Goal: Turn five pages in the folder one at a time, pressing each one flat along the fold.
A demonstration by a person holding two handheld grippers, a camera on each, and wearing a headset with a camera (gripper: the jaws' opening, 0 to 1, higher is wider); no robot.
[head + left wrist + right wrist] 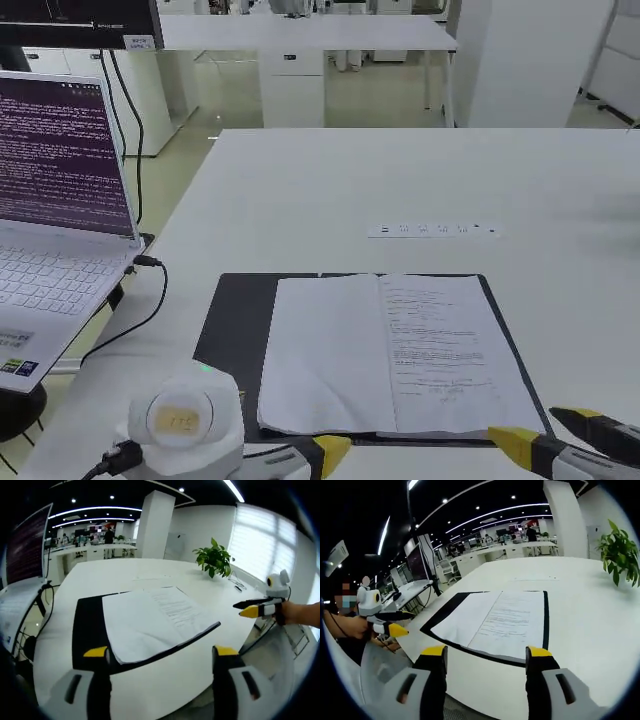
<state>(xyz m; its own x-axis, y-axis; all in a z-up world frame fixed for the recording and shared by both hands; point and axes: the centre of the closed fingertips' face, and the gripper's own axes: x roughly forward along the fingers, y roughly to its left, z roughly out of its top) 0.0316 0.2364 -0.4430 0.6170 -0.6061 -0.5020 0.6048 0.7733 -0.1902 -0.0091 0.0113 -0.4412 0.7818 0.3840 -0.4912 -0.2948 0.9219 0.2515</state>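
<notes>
The folder [232, 330] lies open in the lower middle of the head view. The left claw [160, 652] and the right claw [486, 651] are open and empty, near its bottom edge. A turn seems about to start: the right claw must pinch one printed page [440, 350] only.

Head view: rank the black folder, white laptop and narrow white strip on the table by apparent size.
1. Black open folder.
2. White laptop with purple screen; cropped by the frame edge, so unsure.
3. Narrow white strip with dark marks.
</notes>
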